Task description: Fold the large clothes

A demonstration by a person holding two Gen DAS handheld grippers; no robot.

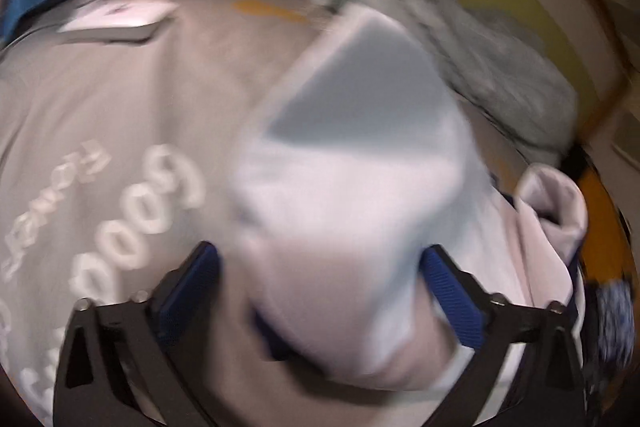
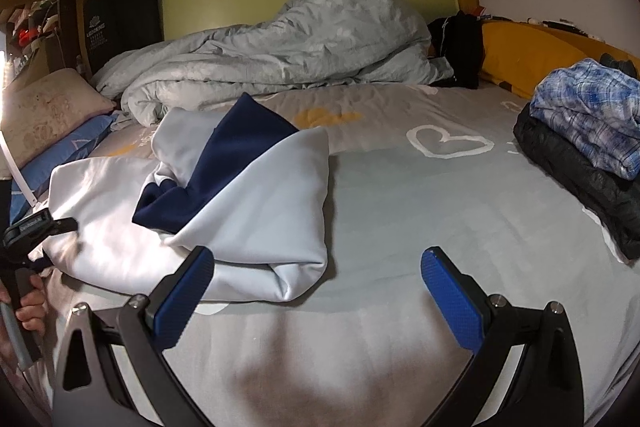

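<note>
A white and navy garment (image 2: 248, 195) lies folded in a bundle on the grey bedsheet (image 2: 440, 211), left of the middle. In the blurred left wrist view the same white garment (image 1: 352, 211) fills the gap between the wide jaws of my left gripper (image 1: 320, 251). The right pad (image 1: 448, 291) is against the cloth and the left pad (image 1: 192, 283) stands clear of it. In the right wrist view the left gripper (image 2: 60, 223) sits at the bundle's left edge, held by a hand (image 2: 30, 311). My right gripper (image 2: 316, 267) hangs open just in front of the bundle's near right corner, holding nothing.
A crumpled grey duvet (image 2: 280, 43) is piled along the far side of the bed. A blue plaid shirt (image 2: 588, 107) rests on a black jacket (image 2: 580, 195) at the right edge. Pillows (image 2: 44, 107) lie at the left, an orange cushion (image 2: 516, 55) at the back right.
</note>
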